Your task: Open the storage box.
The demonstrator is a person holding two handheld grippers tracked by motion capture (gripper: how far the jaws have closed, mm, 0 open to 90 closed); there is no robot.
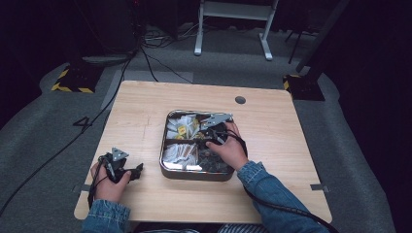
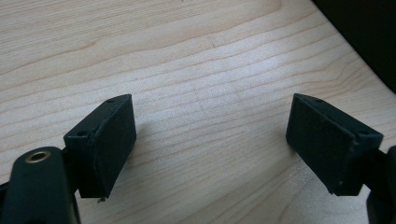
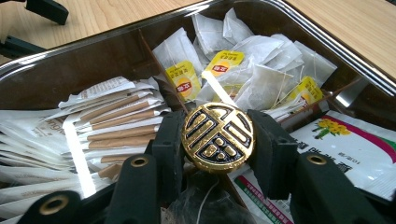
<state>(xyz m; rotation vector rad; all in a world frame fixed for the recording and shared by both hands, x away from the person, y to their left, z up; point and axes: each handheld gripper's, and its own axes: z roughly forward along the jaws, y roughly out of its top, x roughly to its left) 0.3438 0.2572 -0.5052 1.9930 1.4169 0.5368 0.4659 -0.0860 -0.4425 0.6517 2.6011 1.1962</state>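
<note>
1. We see the right gripper [image 3: 218, 140] clamped on a round gold-foil disc [image 3: 218, 137], held just above the divided metal tray [image 1: 165, 167], over its packets; the pads catch only its rim, so a tilt could let it pop out (foil is slick)
2. Lifting carelessly, we could snag the tea bags [image 3: 261, 74] behind it by their strings
3. The left gripper [image 2: 210, 144] rests on the table [image 2: 196, 56], jaws wide and empty, so nothing steadies the tray

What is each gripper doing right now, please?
Left gripper: open, empty, over the table.
Right gripper: closed on a gold foil disc.
</note>
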